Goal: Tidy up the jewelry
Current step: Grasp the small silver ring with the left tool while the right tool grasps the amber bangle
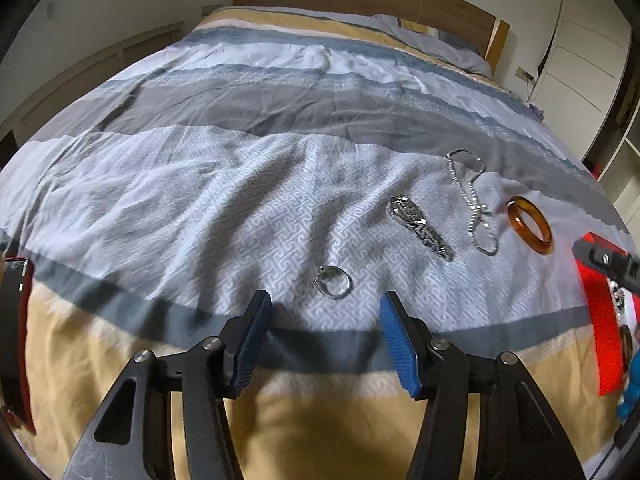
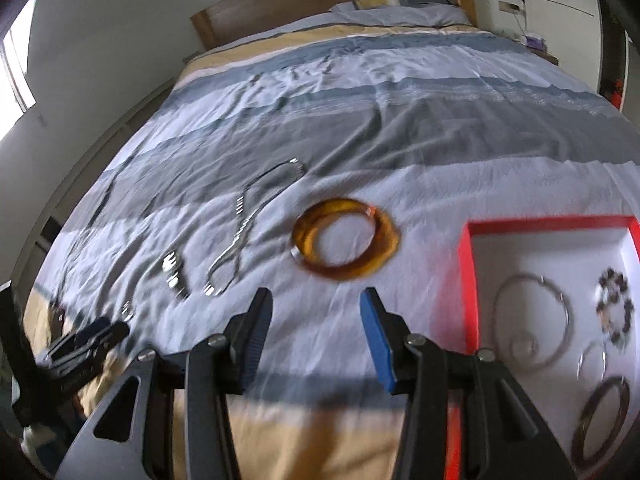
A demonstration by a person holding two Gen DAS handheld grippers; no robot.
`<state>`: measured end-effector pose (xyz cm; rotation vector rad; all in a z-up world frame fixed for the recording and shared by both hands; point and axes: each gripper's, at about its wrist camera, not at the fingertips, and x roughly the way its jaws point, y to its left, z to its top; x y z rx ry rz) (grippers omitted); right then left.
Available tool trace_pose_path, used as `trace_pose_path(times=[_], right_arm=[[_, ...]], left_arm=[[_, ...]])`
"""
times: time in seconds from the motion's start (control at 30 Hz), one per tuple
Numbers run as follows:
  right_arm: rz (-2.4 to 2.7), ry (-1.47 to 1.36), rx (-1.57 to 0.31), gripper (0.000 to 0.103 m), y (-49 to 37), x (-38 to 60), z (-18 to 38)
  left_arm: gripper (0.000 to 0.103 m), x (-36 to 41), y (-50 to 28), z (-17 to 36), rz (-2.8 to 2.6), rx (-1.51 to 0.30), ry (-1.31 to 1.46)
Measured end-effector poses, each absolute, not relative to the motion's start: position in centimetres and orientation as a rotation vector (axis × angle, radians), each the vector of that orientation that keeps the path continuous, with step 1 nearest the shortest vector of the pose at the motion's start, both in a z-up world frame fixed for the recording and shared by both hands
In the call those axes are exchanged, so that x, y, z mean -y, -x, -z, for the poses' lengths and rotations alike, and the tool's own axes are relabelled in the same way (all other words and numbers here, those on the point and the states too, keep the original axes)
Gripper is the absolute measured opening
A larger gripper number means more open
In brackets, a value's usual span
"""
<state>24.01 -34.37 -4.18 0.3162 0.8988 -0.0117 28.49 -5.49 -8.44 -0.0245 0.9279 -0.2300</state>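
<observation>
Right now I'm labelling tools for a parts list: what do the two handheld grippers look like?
The left gripper and right gripper look identical: black angular linkage arms with triangular cutouts, silver round pivot pins, and flat ribbed blue finger pads. No cables, markings, hands or sleeves show.

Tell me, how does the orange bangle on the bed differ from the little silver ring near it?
The amber bangle is translucent orange-brown, while the silver ring is shiny metal. The bangle is clearly the wider hoop of the two. The bangle lies next to the red box, the ring at the far end of the row from it. Both rest loose on the bedspread, untouched by either gripper.
</observation>
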Motion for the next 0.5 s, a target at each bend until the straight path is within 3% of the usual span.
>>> trace_pose_path(times=[0.5], right_arm=[[0.079,-0.259,-0.977,0.041,-31.2,36.1,7.6]], left_arm=[[0.046,6.3,-30.8,10.1,0.273,-0.94,0.003]])
